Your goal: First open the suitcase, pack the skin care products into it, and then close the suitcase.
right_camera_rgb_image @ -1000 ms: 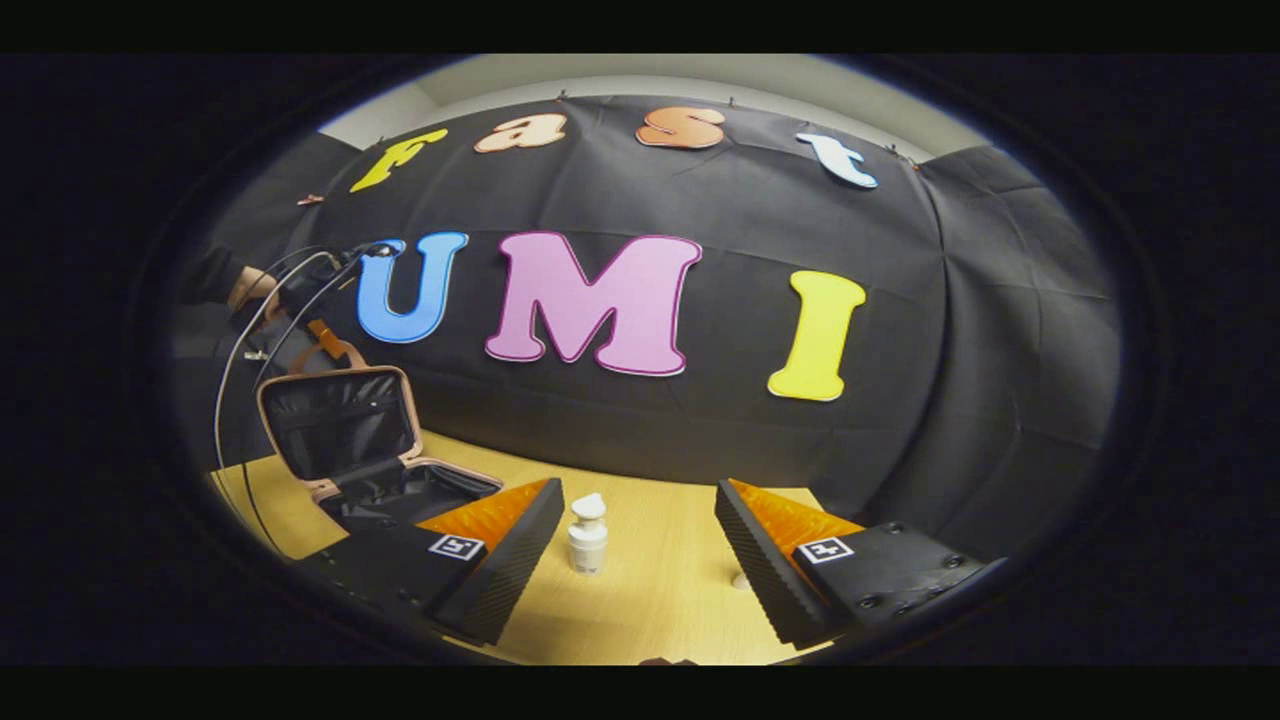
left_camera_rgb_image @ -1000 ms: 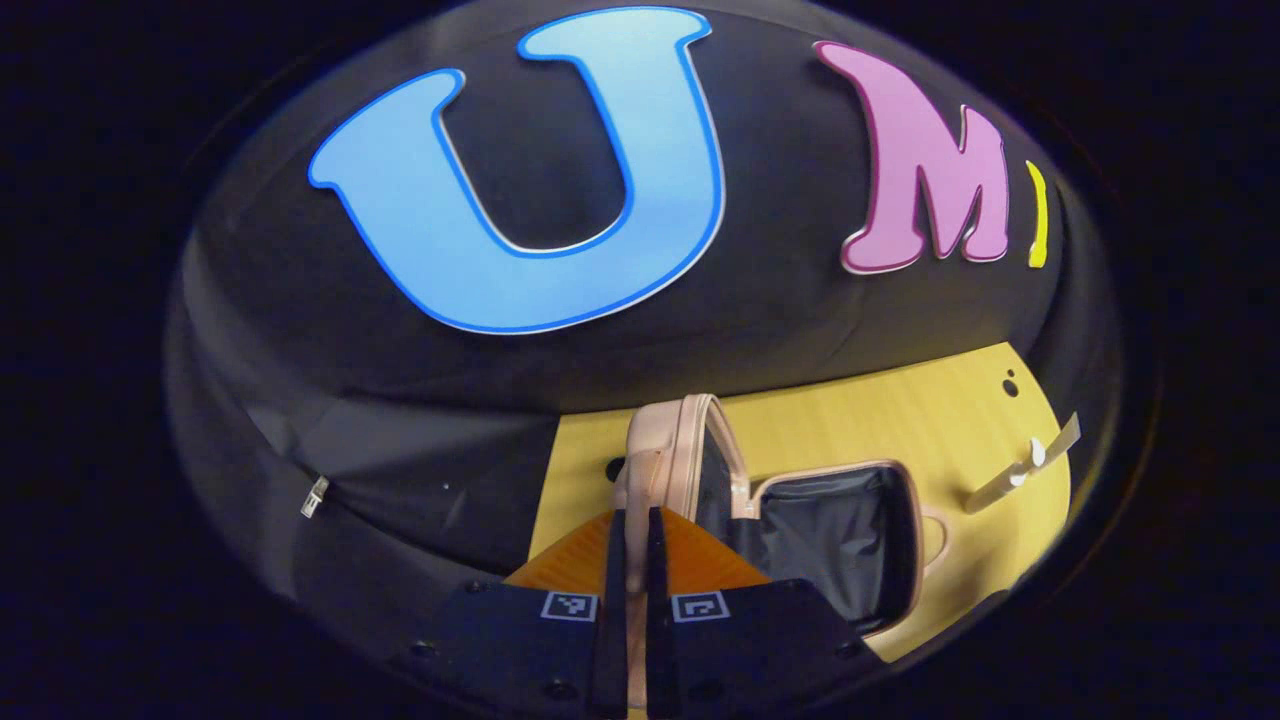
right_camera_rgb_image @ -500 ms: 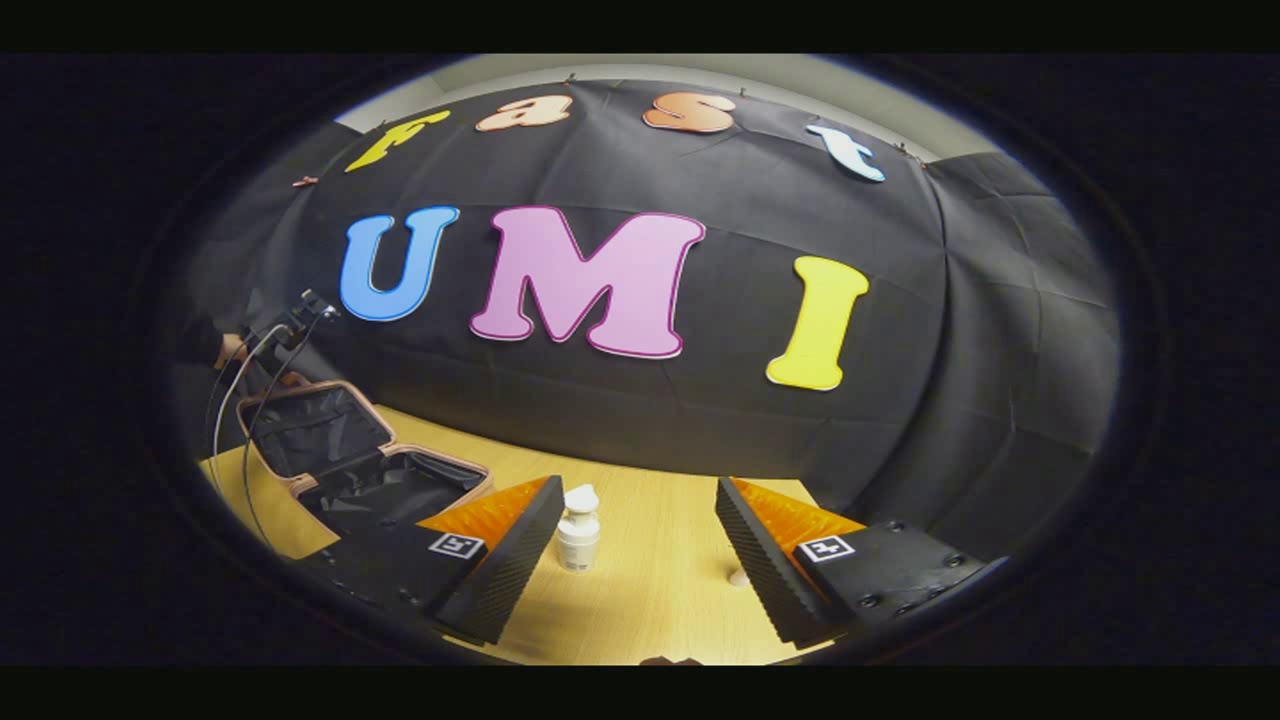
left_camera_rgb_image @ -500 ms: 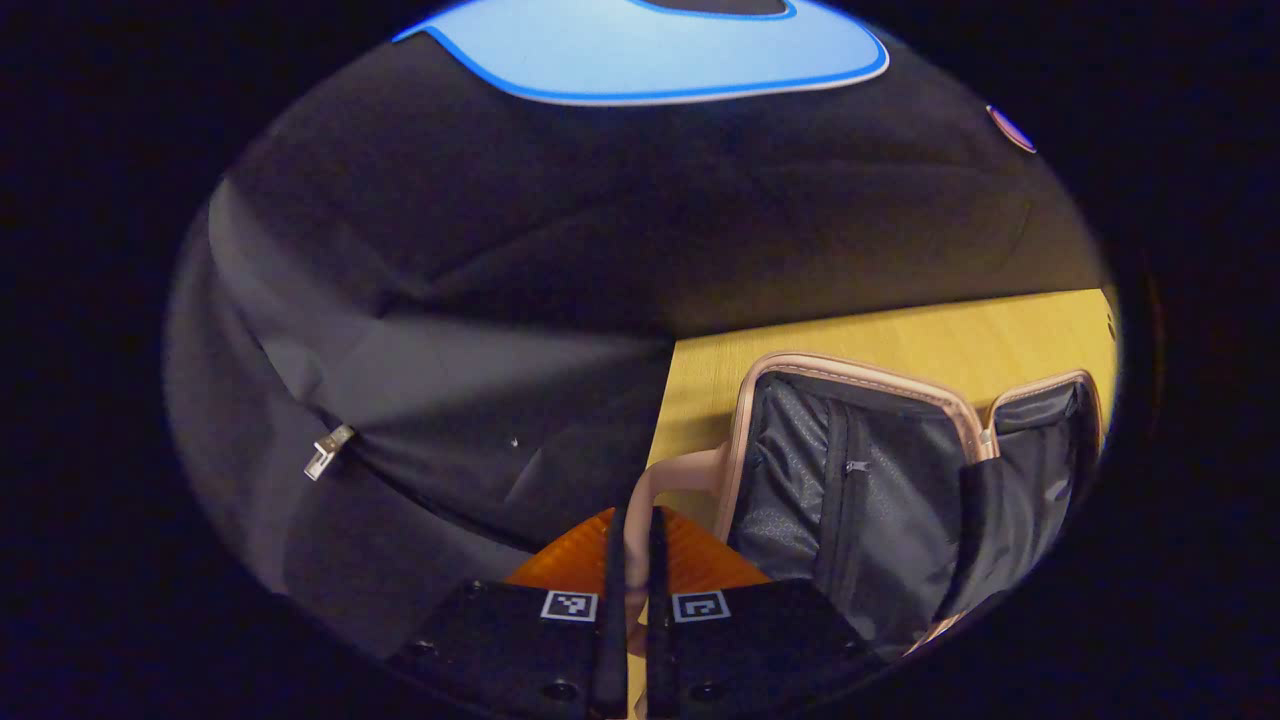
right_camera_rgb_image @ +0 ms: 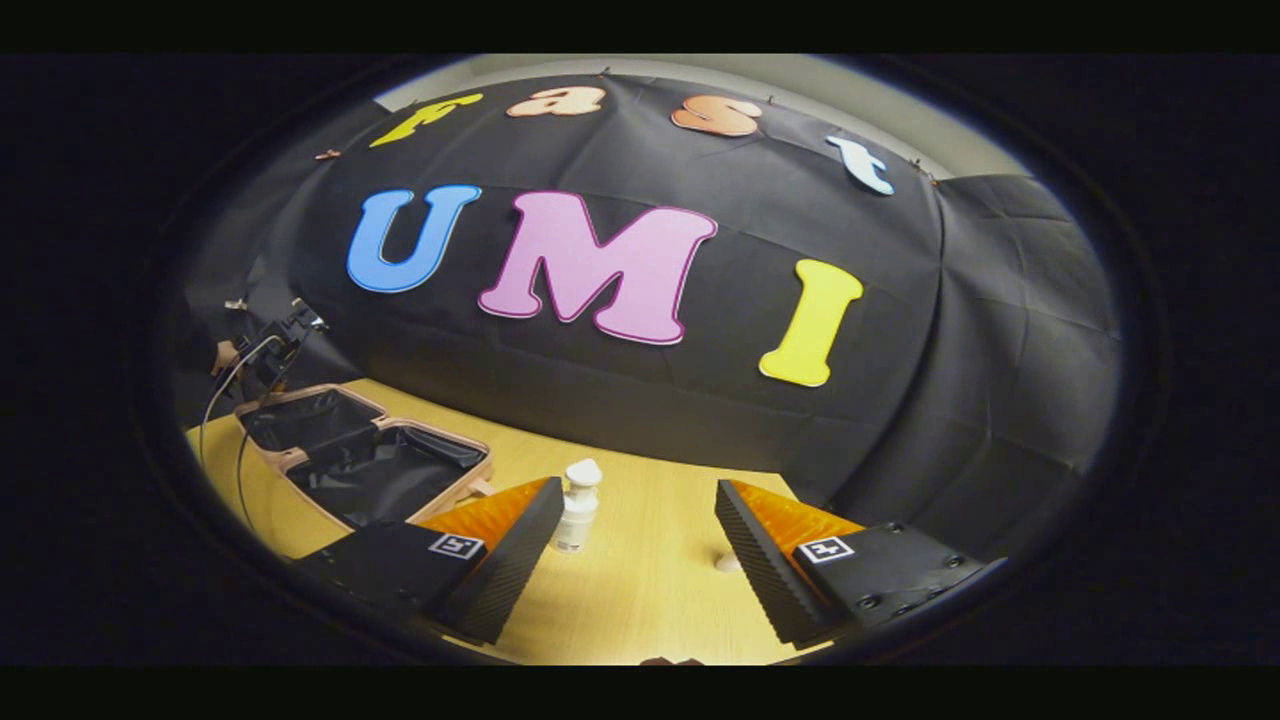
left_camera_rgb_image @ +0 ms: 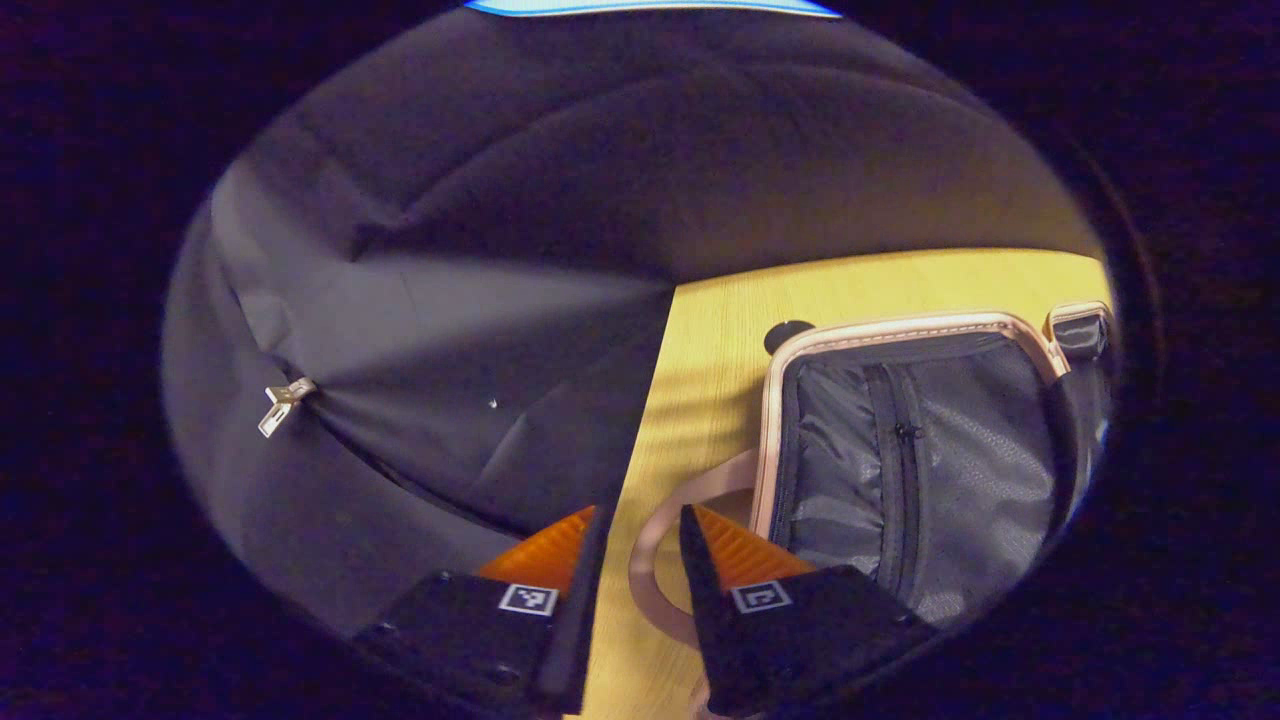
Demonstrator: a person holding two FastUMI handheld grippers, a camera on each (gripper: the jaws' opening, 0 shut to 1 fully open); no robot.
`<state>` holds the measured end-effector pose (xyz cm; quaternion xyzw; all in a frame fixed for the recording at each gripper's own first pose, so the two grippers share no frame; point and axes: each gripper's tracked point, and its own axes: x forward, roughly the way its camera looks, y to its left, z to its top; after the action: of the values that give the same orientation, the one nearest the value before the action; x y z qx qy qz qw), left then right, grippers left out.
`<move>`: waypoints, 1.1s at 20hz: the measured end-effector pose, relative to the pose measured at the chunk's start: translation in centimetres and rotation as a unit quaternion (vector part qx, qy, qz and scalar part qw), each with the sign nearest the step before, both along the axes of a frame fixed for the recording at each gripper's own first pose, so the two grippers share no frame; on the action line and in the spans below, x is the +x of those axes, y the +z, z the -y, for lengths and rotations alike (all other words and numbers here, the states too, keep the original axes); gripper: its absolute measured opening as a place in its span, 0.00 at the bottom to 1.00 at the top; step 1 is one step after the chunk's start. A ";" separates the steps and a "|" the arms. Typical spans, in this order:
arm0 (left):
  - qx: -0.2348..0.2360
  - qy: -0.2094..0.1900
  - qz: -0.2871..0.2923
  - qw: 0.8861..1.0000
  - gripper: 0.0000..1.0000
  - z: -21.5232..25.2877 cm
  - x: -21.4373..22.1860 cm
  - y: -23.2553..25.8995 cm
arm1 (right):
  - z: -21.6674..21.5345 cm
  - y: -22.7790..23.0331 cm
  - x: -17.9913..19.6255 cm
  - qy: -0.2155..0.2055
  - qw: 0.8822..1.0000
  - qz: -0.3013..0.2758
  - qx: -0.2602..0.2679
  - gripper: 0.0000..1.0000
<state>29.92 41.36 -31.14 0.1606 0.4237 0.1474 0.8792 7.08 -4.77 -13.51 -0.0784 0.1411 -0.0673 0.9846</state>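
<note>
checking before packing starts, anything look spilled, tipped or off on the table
Nothing stands out. The pink suitcase lies fully open and flat on the wooden table, its dark lining empty. The white pump bottle stands upright with nothing spilled near it. A small white thing lies beyond the right gripper; too small to identify.

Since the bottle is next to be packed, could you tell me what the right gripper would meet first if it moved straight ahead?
Probably the white bottle, standing on the table just ahead of the open right gripper, close to its left finger. Depth is unclear; it may pass beside it.
</note>
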 end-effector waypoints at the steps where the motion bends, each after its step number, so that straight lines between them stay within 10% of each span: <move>1: 0.002 -0.012 0.023 1.000 0.61 0.7 -0.2 2.0 | 0.0 1.0 -0.4 -0.010 1.000 0.009 0.001 0.97; 3: 0.008 -0.040 0.079 0.996 0.99 2.5 -0.1 7.0 | -0.1 3.4 -1.5 -0.030 0.999 0.031 -0.006 0.97; 9: -0.066 -0.125 0.217 0.966 0.97 15.8 -2.5 18.3 | 0.4 7.8 -5.4 -0.066 0.994 0.080 -0.027 0.97; 13: -0.168 -0.198 0.291 0.921 0.98 29.0 -6.4 21.4 | 2.0 6.8 -7.2 -0.075 0.994 0.081 -0.012 0.97; 22: -0.260 -0.278 0.316 0.869 0.98 54.9 -9.9 15.1 | 7.7 0.1 -5.3 -0.045 0.998 0.043 -0.001 0.97</move>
<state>20.03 -13.57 -16.02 -0.0178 0.0845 -0.1756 0.9807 1.74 -12.48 -13.43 -0.0696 0.1017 -0.1152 0.9857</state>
